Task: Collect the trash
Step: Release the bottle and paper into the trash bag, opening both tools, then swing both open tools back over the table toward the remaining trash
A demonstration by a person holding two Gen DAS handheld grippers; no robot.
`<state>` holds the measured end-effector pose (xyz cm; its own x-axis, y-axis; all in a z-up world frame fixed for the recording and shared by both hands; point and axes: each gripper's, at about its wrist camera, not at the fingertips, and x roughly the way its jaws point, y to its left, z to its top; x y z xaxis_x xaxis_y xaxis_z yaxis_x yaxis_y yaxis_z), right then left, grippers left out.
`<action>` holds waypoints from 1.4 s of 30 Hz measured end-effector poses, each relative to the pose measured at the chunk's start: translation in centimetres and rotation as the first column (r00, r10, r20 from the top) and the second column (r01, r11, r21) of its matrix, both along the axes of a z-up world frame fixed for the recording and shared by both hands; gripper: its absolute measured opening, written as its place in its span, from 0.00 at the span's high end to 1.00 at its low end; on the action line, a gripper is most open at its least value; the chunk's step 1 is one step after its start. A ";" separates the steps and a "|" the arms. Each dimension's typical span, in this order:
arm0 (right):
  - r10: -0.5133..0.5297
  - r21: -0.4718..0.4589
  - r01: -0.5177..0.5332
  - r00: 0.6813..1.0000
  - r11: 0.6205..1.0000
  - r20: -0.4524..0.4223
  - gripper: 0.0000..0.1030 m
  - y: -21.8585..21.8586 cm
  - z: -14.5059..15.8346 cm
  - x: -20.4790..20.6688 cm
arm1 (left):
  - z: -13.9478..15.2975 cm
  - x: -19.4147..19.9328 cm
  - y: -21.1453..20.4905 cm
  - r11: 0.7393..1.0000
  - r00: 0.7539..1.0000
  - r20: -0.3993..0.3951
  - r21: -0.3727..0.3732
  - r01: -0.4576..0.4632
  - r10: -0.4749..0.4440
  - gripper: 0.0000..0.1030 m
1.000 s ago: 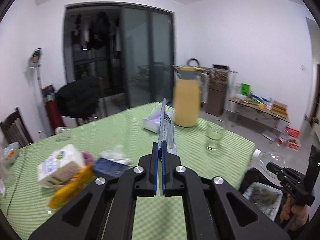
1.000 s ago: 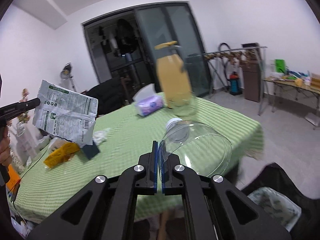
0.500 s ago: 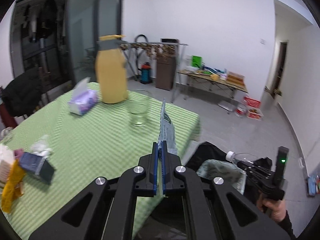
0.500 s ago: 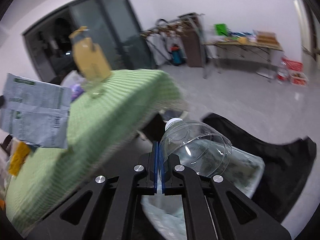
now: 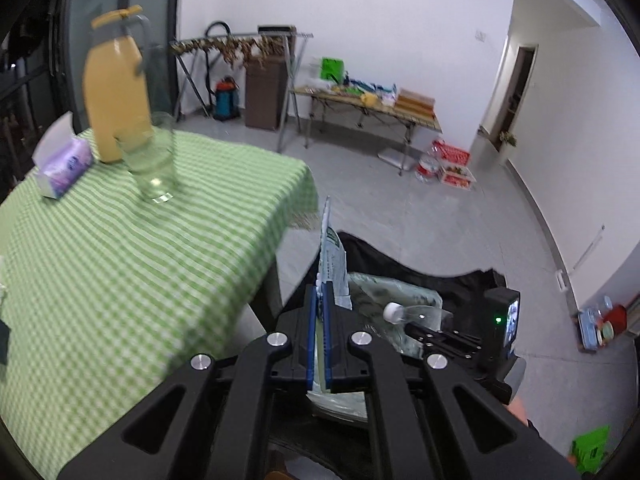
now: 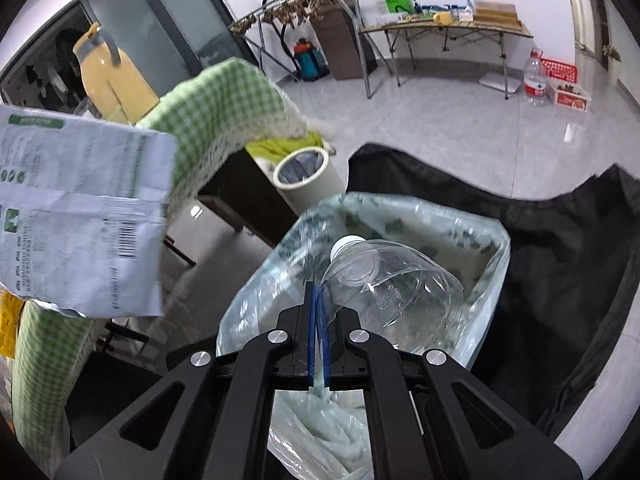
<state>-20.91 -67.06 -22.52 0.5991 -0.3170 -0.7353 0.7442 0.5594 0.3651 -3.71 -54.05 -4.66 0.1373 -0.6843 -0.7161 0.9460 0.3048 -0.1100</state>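
My left gripper (image 5: pixel 319 294) is shut on a white and green printed packet (image 5: pixel 331 264), seen edge-on just past the table's corner. In the right wrist view the same packet (image 6: pixel 80 216) hangs flat at the left. Below it stands a trash bin with a pale green liner (image 5: pixel 404 294). My right gripper (image 6: pixel 318 294) is shut on a clear, empty plastic bottle (image 6: pixel 394 284), which it holds neck-forward right over the liner's (image 6: pixel 440 216) open mouth. The left wrist view shows that bottle (image 5: pixel 416 314) and the right gripper (image 5: pixel 411 327) above the bin.
The table with a green checked cloth (image 5: pixel 120 264) carries a yellow jug (image 5: pixel 116 92), a glass (image 5: pixel 156 168) and a tissue box (image 5: pixel 60 164). Black fabric (image 6: pixel 560 280) lies around the bin. A small white cylinder bin (image 6: pixel 308 180) stands by the table leg. Grey floor spreads beyond.
Both grippers have swung away from above the table and down toward the bin. The bottle now hangs over the liner, and the packet has passed the table's corner.
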 end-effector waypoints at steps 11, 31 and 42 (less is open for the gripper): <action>0.028 0.079 -0.024 0.998 0.997 -0.050 0.96 0.1 -2.0 0.1 | -6.6 -2.4 -3.5 0.987 0.997 -0.012 0.141 0.080 -0.079 0.99; 0.083 0.222 -0.044 0.982 0.974 -0.170 0.68 0.3 -4.6 1.3 | -13.2 -2.9 -4.5 0.954 0.995 -0.065 0.286 0.091 -0.076 0.74; 0.065 0.188 -0.034 0.984 0.982 -0.165 0.67 0.3 -3.5 1.7 | -12.2 -1.7 -3.6 0.964 0.999 -0.050 0.267 0.021 -0.008 0.33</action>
<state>-19.21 -66.74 -26.00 0.4723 -0.1400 -0.8703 0.7771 0.5322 0.3361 -5.44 -57.62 -16.88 0.0896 -0.4689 -0.8787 0.9463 0.3153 -0.0717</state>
